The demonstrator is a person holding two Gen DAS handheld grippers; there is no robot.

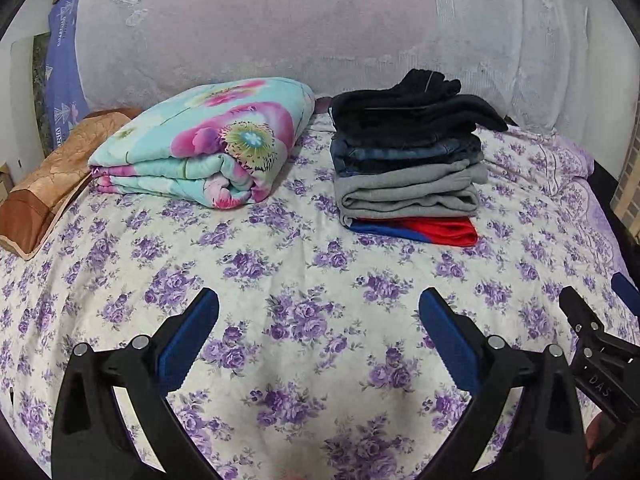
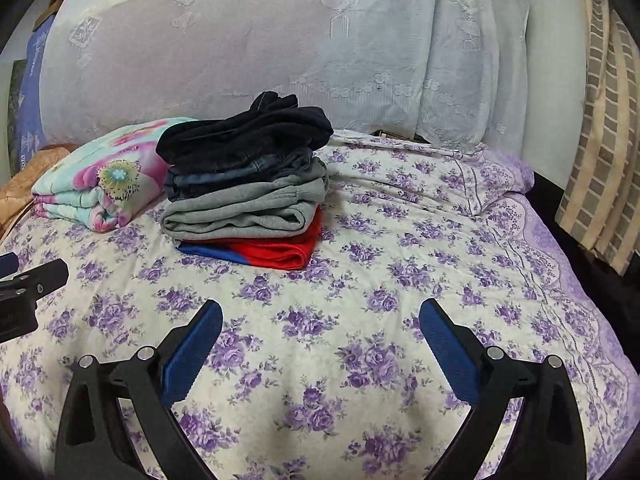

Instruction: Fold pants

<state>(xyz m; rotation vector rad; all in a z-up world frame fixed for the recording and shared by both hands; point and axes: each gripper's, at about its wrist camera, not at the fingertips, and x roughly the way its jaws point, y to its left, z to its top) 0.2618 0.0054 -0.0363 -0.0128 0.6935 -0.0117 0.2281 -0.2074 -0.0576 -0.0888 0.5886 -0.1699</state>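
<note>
A stack of folded pants [image 1: 412, 160] sits on the bed: dark navy on top, then blue denim, grey, and red-and-blue at the bottom. It also shows in the right wrist view [image 2: 244, 188]. My left gripper [image 1: 319, 304] is open and empty, hovering over the floral sheet in front of the stack. My right gripper [image 2: 321, 314] is open and empty, over the sheet to the right of the stack. The right gripper's fingers [image 1: 576, 312] show at the right edge of the left wrist view.
The bed has a white sheet with purple flowers [image 1: 304, 264]. A folded turquoise and pink floral blanket [image 1: 208, 148] lies left of the stack. A brown pillow [image 1: 52, 184] lies at the far left. A white lace curtain [image 1: 320, 20] hangs behind. The bed's right edge [image 2: 580, 264] drops off.
</note>
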